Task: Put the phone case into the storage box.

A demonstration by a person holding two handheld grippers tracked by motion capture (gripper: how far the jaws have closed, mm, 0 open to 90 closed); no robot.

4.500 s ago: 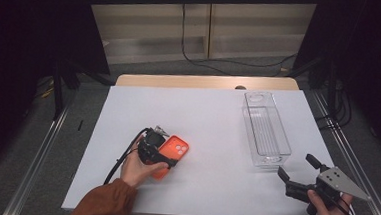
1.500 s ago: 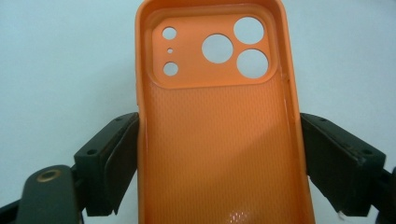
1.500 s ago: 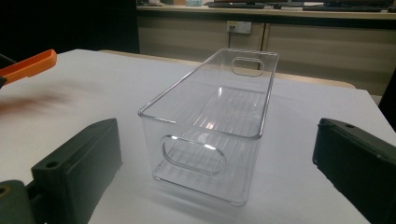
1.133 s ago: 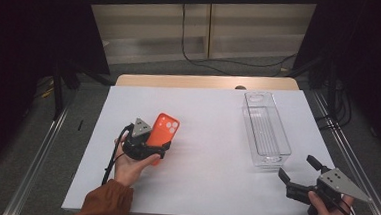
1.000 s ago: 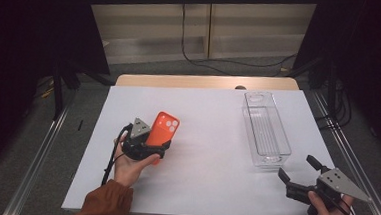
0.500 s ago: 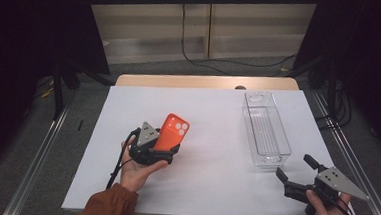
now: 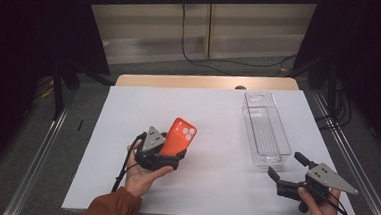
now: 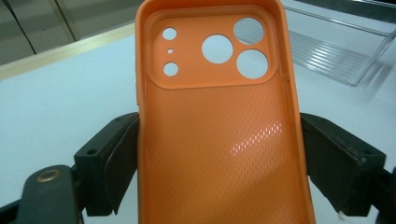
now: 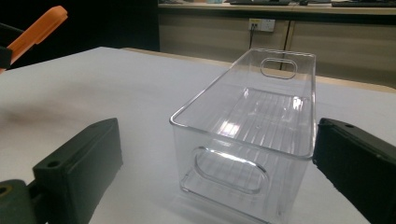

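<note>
High view: left claw (image 7: 168,158) near the tabletop's (image 7: 128,113) front-left part, pinching the orange phone case (image 7: 178,136) by its long edges, lifted clear and tilted up
Left gripper view: both jaws pressed on the orange phone case's (image 8: 219,140) lower sides; hollow inside faces the camera, camera cut-outs on top
Handling: likely light, soft and bendy; a hard squeeze could bow it; side rails look the best hold
Right claw (image 7: 287,176): spread, holding nothing, near the front-right corner; the clear plastic bin (image 9: 252,126) stands just ahead
Bin place: clear plastic bin (image 7: 265,129) along the right edge; nothing in it
Count: one case; one bin; two claws
</note>
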